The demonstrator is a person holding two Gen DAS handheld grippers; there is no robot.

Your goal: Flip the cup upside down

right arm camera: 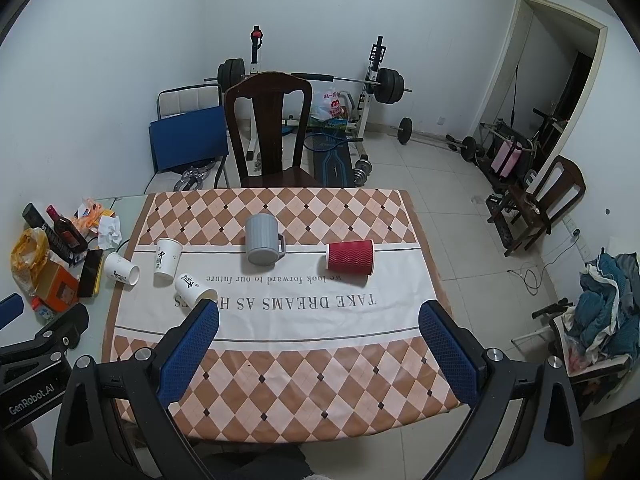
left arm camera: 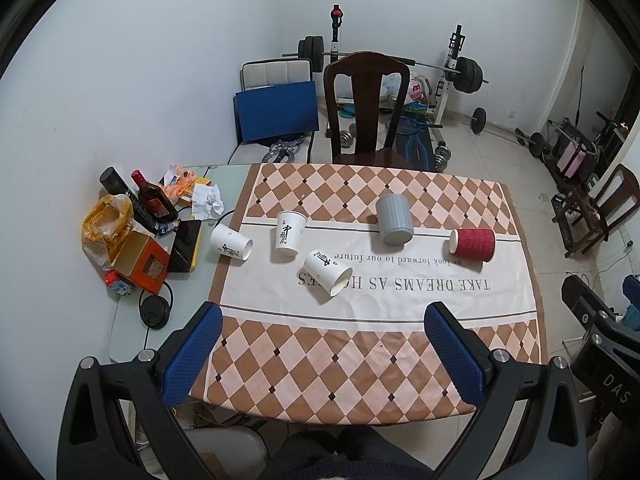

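Observation:
Several cups rest on the checked tablecloth [left arm camera: 360, 360]. A grey mug [left arm camera: 394, 219] [right arm camera: 262, 245] stands upside down at the middle. A red ribbed paper cup [left arm camera: 473, 245] [right arm camera: 350, 259] lies on its side to the right. One white paper cup [left arm camera: 289, 233] [right arm camera: 166, 258] stands upright; two more lie on their sides, one [left arm camera: 328, 272] [right arm camera: 194, 289] near the front and one [left arm camera: 231, 242] [right arm camera: 121, 270] at the cloth's left edge. My left gripper [left arm camera: 326, 312] and right gripper [right arm camera: 320, 312] are both open and empty, held above the table's near side, apart from all cups.
Clutter sits at the table's left: bottles [left arm camera: 154, 200], an orange box [left arm camera: 142, 262], a phone [left arm camera: 185, 245], crumpled paper [left arm camera: 207, 200]. A dark wooden chair [left arm camera: 366, 108] stands behind the table. Weights and a barbell rack [left arm camera: 460, 68] stand on the floor beyond.

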